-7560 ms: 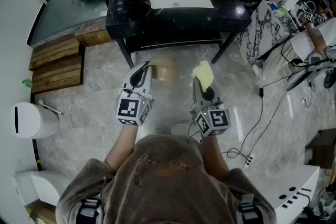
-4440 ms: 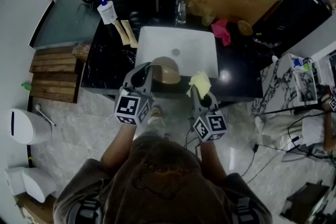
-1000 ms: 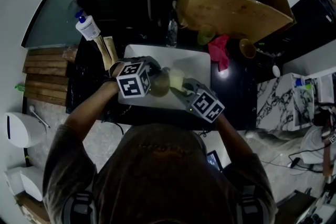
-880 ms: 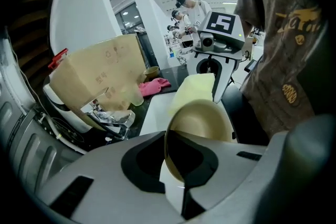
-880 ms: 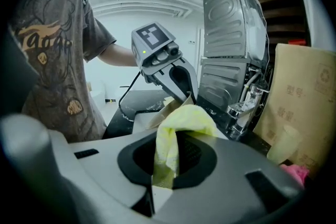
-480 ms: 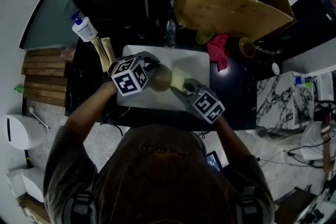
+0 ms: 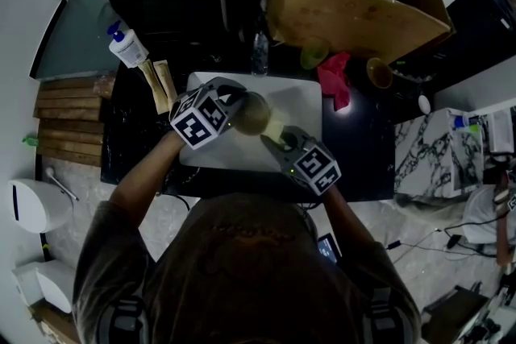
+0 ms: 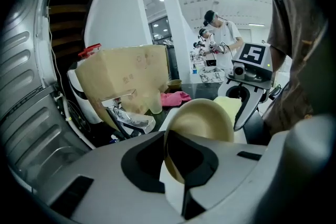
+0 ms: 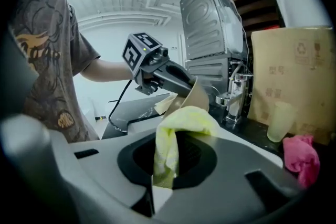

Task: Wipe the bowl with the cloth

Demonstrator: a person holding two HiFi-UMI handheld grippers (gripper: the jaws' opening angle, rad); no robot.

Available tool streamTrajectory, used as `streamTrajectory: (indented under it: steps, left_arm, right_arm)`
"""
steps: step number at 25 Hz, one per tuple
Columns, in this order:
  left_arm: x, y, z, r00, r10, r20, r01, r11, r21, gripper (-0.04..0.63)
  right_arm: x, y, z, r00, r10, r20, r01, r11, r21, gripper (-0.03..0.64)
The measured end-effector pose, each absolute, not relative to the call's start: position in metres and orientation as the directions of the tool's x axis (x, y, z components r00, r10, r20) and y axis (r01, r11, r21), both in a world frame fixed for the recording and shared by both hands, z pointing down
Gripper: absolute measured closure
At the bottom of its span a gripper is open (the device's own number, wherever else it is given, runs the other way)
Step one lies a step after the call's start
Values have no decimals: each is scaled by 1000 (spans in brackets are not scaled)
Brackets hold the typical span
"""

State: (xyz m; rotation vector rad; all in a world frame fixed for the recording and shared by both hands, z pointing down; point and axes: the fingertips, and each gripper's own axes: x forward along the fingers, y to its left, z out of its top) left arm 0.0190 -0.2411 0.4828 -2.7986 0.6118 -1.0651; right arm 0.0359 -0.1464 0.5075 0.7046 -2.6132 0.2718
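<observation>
Overhead, bowl [image 7: 254, 113] rim pinched in left hand-held gripper [image 8: 178, 165], yellow cloth [image 9: 173, 131] in right hand-held gripper [image 9: 167, 178], their contact indistinct.

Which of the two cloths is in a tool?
The crumpled yellow cloth, pinched in the right tool; the pink cloth lies loose on the black counter.

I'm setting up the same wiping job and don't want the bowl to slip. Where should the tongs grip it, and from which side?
Grip the bowl by its thin rim, one jaw inside and one outside, as the left tongs do now. Come from the side away from the cloth: the rounded wall offers no flat hold, and that probably keeps the wiping side clear.
</observation>
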Motion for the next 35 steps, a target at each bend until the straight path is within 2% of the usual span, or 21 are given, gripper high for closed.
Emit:
streamTrajectory:
  steps: [8,17,27,35]
  left_arm:
    - [20,-254,470,702,-494,513,-530,-843,-87,574]
    - [16,-255,469,700,-574,425,-664,-742,91,577]
    - [25,-246,464,716,-599,358,-688,-693,216,577]
    - [29,-242,455,731,-601,323,-678,-696,237,577]
  right_arm:
    - [43,-156,505,-749,-550,370,-632,760,-149,597]
    - [42,-164,510,-717,-607,342,-684,706,-180,597]
    - [20,-169,517,-727,-605,324,-679,702,-215,597]
    - [7,-170,514,-744,-593,306,-661,719,-215,597]
